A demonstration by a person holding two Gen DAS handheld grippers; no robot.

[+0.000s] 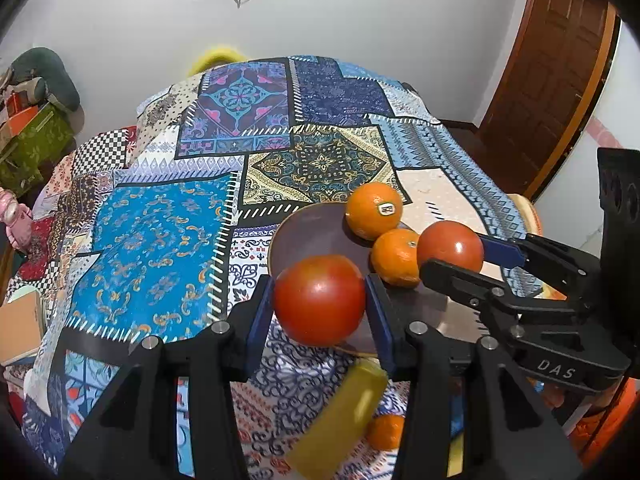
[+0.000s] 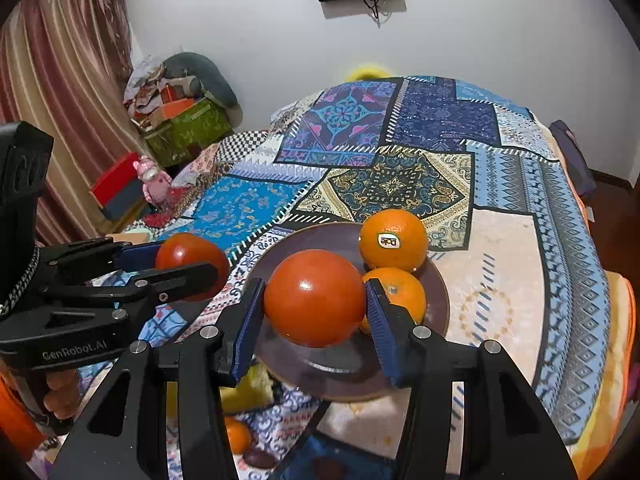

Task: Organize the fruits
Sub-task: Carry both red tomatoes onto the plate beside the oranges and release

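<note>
Red tomatoes are being carried, one clamped in each gripper: the left gripper is holding the near tomato at the plate edge, the right gripper its tomato above the plate, probably for setting beside two oranges already gathered there.

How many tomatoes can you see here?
2. One tomato is held in the left tongs, the other tomato in the right tongs over the plate. More may be hidden.
</note>
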